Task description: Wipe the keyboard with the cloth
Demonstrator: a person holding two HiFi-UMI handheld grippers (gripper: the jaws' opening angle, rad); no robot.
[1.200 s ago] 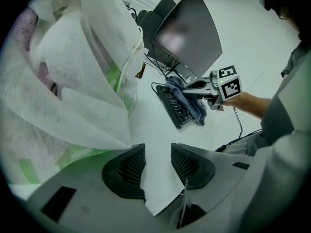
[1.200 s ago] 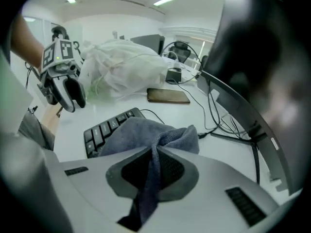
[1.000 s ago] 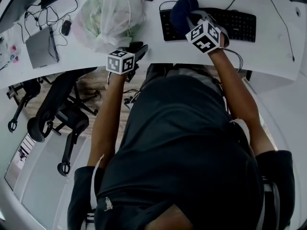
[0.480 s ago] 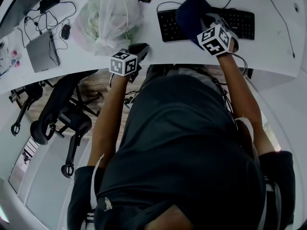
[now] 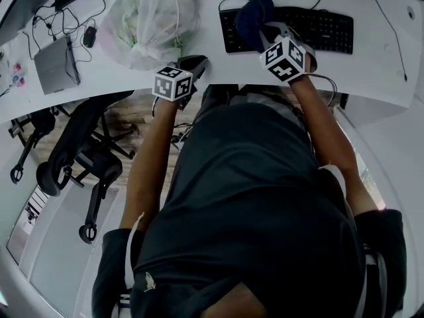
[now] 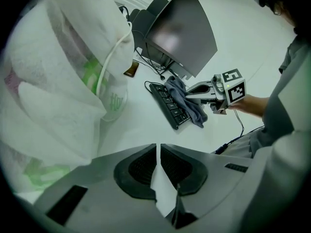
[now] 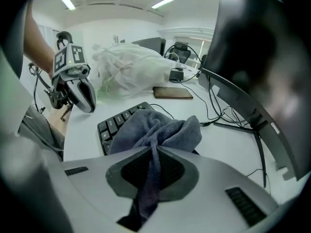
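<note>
the right gripper point(image 7: 154, 171) has slid back along the keyboard point(image 5: 324, 32), jaws clamped on the cloth point(image 7: 155, 127), which bunches just ahead of them on the keys: wiping looks under way. the left gripper point(image 6: 158, 164) has just been closing its jaws, now nearly together on nothing, above the desk point(image 6: 141, 125).

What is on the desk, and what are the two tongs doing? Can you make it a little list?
right tongs: shut on the cloth
cloth: dark blue-grey, bunched up on one end of the keyboard
left tongs: have just been closing, nothing between them
plastic bag: white, lying next to the left tongs
desk: white
</note>
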